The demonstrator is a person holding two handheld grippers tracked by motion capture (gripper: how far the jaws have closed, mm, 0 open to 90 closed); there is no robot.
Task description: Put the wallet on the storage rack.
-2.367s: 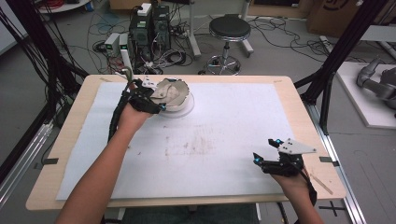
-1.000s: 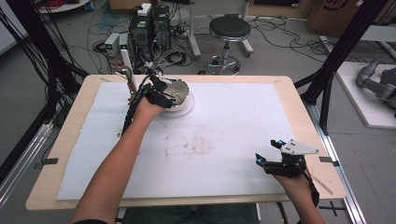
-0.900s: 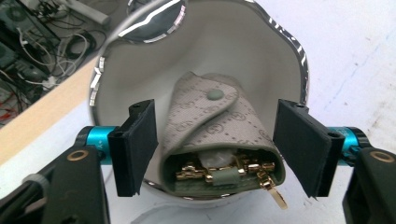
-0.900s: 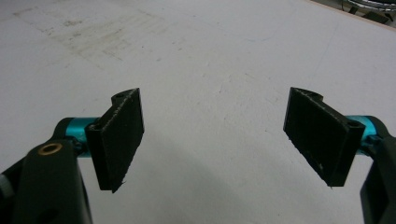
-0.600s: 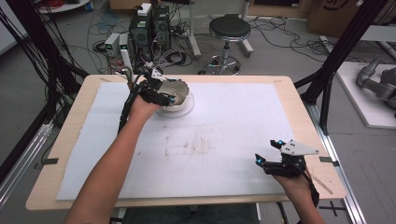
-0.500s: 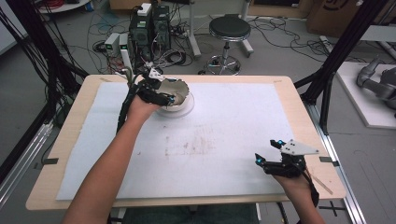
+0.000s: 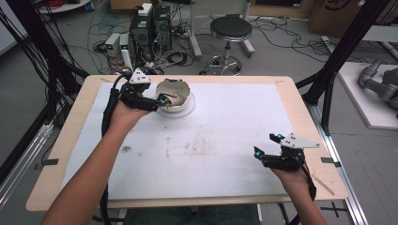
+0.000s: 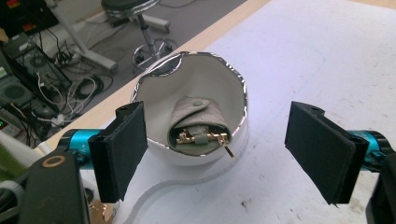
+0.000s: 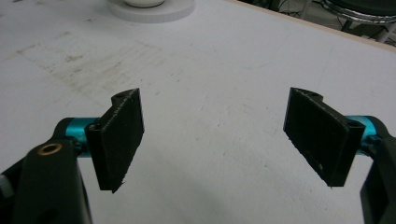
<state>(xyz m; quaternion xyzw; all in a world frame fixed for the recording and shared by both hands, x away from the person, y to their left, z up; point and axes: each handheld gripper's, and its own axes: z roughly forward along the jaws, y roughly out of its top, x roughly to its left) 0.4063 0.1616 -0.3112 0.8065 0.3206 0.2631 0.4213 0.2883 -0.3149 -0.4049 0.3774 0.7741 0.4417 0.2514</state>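
- white-covered tabletop (image 7: 225,178), stained toward the middle, with cables, computer boxes (image 7: 150,26) and a stool (image 7: 230,28) on the floor beyond the far edge.
- white cup (image 8: 217,77) with a wavy silver rim, upright at the far left of the tabletop, seated on a round white base (image 7: 187,110).
- grey pouch (image 8: 196,112) slumped inside the cup, mouth up, with a gold clasp piece (image 8: 205,138) poking out toward the rim.
- left fingers (image 8: 122,149) just beside the cup on its near side, spread wide after opening just now, gripping nothing; cup ahead of the pads and seemingly clear of both.
- right fingers (image 9: 122,140) well apart from all this, low over bare tabletop at the near right, spread wide and empty.
- judged risk one: cup knocked or tipped off its base by a pad clipping the rim, if the hand swings sideways before drawing fully clear.
- judged risk two: gold piece snagged or flicked out, sitting loose and close to the rim; could also slip out if the pouch sags further.
- judged risk three: cup and base shoved toward the far edge by any push forward, with open floor and cables right behind.
- judged risk four: thin wavy rim chipped or cup squeezed off centre by a hurried re-grip; safer to come straight in, level with the wall.
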